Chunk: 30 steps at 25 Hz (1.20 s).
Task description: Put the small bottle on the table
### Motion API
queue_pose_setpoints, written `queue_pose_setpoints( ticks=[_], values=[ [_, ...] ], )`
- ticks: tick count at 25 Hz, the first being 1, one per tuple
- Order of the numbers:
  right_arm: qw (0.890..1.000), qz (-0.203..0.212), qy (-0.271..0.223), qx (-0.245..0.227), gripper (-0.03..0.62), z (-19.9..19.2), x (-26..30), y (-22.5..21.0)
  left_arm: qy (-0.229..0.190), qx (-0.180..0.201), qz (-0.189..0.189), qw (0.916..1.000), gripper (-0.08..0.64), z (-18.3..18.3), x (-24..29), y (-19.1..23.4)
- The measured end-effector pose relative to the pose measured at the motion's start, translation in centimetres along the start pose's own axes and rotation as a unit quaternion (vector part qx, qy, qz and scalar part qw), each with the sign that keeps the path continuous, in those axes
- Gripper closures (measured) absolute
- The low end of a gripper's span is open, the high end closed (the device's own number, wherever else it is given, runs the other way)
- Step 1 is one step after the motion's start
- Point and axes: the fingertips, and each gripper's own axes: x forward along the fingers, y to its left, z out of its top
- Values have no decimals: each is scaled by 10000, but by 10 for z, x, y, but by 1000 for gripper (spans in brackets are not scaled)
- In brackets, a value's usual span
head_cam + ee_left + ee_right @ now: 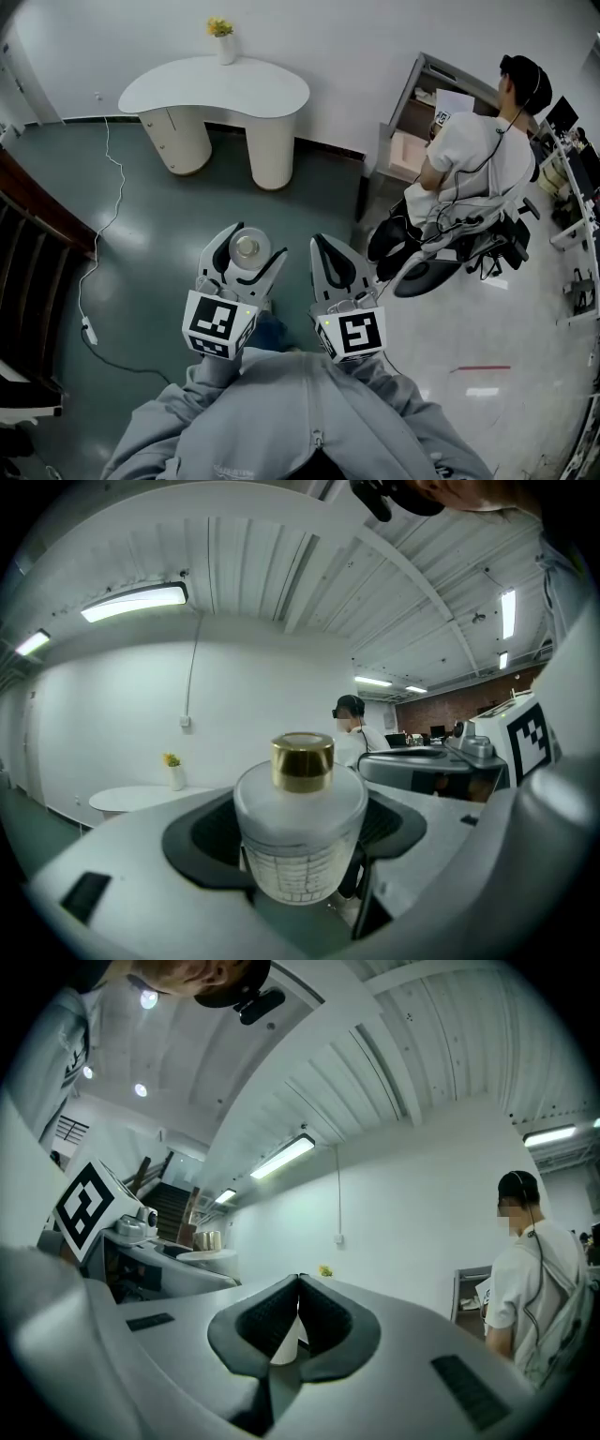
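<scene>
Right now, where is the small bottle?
The small bottle sits left of centre in the head view, clamped in the left tool above the floor, short of the white table.

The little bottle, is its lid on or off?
On. A gold cap sits on top of the bottle, which the left gripper holds upright.

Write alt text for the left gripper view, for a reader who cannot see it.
A frosted small bottle with a gold cap stands upright, gripped between the jaws of the left gripper. Behind it, a white table with a vase of yellow flowers stands at left by a white wall, and a person in headphones is just right of it.
</scene>
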Motion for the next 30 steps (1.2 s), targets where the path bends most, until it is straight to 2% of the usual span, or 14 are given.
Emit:
queue_pose_setpoints(
  ticks=[6, 14, 22, 30],
  values=[
    [9999, -4, 60, -95, 566, -14, 44, -11, -53, -61, -41, 10000, 222, -8, 35, 35],
    [10000, 16, 57, -45, 566, -26, 148, -45, -160, 31, -169, 9997, 222, 6, 114, 107],
    [9995, -141, 261, 103, 566, -53, 244, -73, -47, -6, -321, 9995, 222, 0, 179, 185],
    [9985, -333, 434, 82, 566, -68, 310, -96, -126, -43, -632, 9979, 222, -1, 233, 237]
  ],
)
